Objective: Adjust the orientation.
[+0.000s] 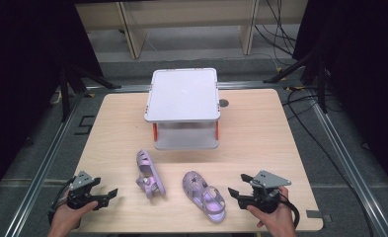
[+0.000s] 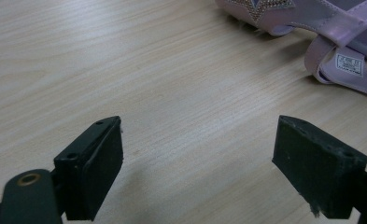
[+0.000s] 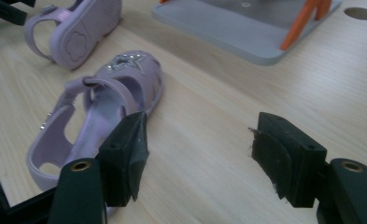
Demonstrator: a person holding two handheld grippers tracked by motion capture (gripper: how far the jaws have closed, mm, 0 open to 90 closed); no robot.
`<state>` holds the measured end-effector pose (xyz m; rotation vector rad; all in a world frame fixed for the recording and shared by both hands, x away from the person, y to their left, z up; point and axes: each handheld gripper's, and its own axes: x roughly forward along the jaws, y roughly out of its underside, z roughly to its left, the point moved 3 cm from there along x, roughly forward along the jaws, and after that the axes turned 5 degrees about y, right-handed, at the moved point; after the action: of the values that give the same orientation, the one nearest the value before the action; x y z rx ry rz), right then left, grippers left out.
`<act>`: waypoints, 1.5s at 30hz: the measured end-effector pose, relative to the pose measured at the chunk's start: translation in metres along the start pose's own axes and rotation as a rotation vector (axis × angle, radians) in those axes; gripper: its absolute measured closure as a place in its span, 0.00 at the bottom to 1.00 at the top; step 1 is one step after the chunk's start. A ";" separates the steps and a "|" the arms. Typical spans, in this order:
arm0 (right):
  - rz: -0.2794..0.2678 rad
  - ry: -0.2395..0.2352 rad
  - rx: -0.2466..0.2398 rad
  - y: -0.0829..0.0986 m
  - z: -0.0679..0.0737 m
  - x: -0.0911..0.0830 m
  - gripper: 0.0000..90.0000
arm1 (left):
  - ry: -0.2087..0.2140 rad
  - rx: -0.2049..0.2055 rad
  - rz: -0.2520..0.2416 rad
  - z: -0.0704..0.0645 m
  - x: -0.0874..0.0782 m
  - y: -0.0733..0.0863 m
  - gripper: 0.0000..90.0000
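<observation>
Two lilac child's sandals on the near half of the wooden table (image 1: 260, 133).

Right sandal (image 1: 204, 196): upright on its sole, near the front edge, just left of the right gripper (image 1: 237, 195). Long axis runs diagonally; toe points to the far left, heel to the near right. Closed toe cap with cut-outs and a glittery star; open heel loop with a strap across the instep; pale, glossy footbed. In the right gripper view the same sandal (image 3: 102, 107) lies toe away from the camera, beside the left-hand jaw.

Left sandal (image 1: 149, 174): tipped on its side, sole turned outward. Long axis roughly front to back with a slight slant; toe to the far side, heel strap nearer the person. In the right gripper view its sole (image 3: 85, 32) shows a moulded flower-like stamp. In the left gripper view a strap and a white label show at the top right (image 2: 340, 56).

The sandals lie near each other, apart, not touching.

Left gripper (image 1: 110, 196): held low by the left front corner, jaws spread wide, nothing between them, pointing toward the left sandal.

Right gripper: jaws wide apart, empty, just beside the right sandal.

Beyond: a grey two-tier rack (image 1: 184, 96) with orange posts at the table's middle far side, well apart from both sandals.
</observation>
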<state>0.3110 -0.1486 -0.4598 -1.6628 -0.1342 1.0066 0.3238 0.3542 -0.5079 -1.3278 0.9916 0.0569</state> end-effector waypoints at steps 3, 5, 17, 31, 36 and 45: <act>-0.002 -0.027 -0.019 -0.004 0.006 0.004 0.42 | 0.001 -0.006 0.004 0.000 0.001 0.000 0.17; -0.002 -0.037 -0.052 -0.007 0.012 0.007 0.45 | -0.007 0.002 0.015 0.000 0.001 0.000 0.17; 0.043 -0.088 -0.150 -0.011 0.034 0.027 0.46 | -0.008 -0.006 0.013 -0.001 0.001 0.001 0.17; 0.069 -0.102 -0.221 -0.017 0.052 0.045 0.44 | -0.008 -0.020 -0.009 -0.002 0.001 0.000 0.18; 0.073 -0.106 -0.221 -0.018 0.057 0.050 0.42 | -0.004 -0.014 -0.013 -0.002 0.001 -0.001 0.18; 0.088 -0.094 -0.226 -0.018 0.064 0.049 0.44 | -0.003 -0.012 -0.009 -0.001 0.001 0.000 0.18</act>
<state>0.3065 -0.0672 -0.4719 -1.8387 -0.2467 1.1715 0.3238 0.3525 -0.5081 -1.3431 0.9838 0.0578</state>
